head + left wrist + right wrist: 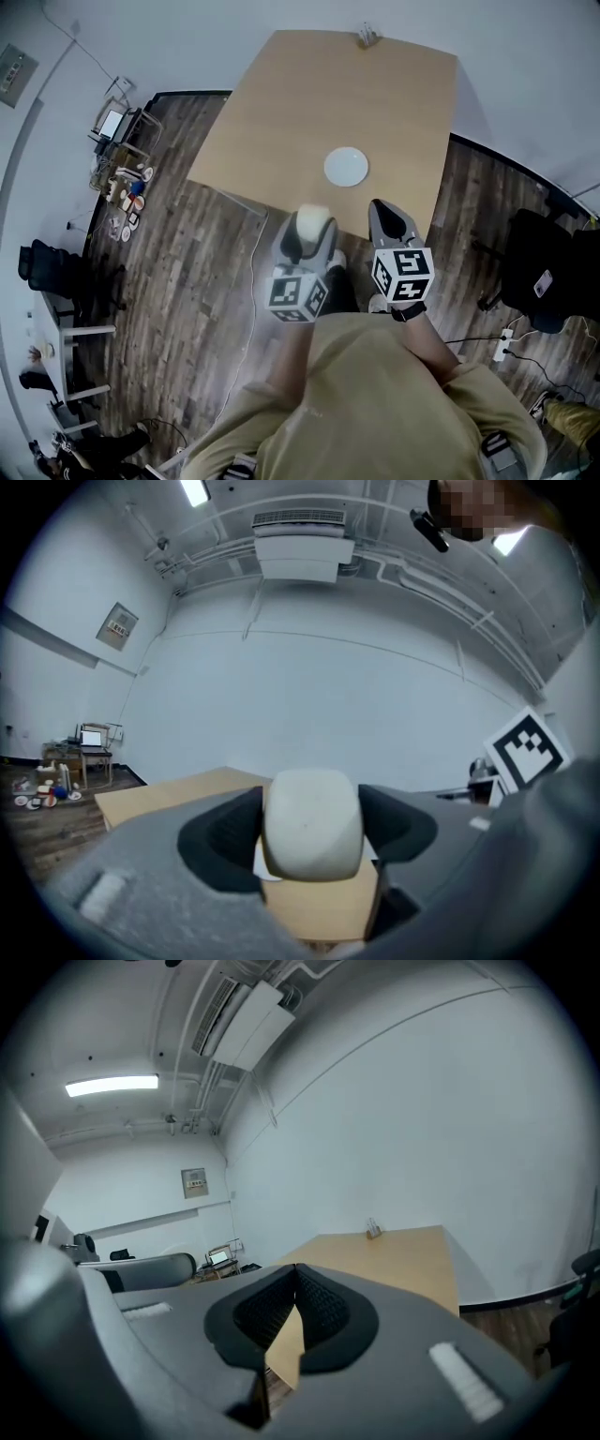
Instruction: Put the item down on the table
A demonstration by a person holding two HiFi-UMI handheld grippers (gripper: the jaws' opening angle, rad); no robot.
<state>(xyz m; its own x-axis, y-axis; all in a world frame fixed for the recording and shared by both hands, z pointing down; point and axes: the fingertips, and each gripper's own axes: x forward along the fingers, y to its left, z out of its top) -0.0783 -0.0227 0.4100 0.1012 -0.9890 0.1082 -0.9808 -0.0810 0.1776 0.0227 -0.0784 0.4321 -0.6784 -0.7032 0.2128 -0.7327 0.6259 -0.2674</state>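
My left gripper (309,230) is shut on a cream-white rounded item (313,223), held up in the air just short of the table's near edge. Seen from the left gripper view, the item (312,824) fills the gap between the two dark pads (220,841). My right gripper (386,220) hovers beside it, shut and empty; its pads (323,1309) meet at the tips in the right gripper view. The light wooden table (281,122) lies ahead. A white round plate (346,167) sits on it near the front.
A small holder (367,37) stands at the table's far edge. A black chair (544,272) is to the right, with a power strip (504,345) on the dark wood floor. Clutter and a small desk with a laptop (114,127) are at the left wall.
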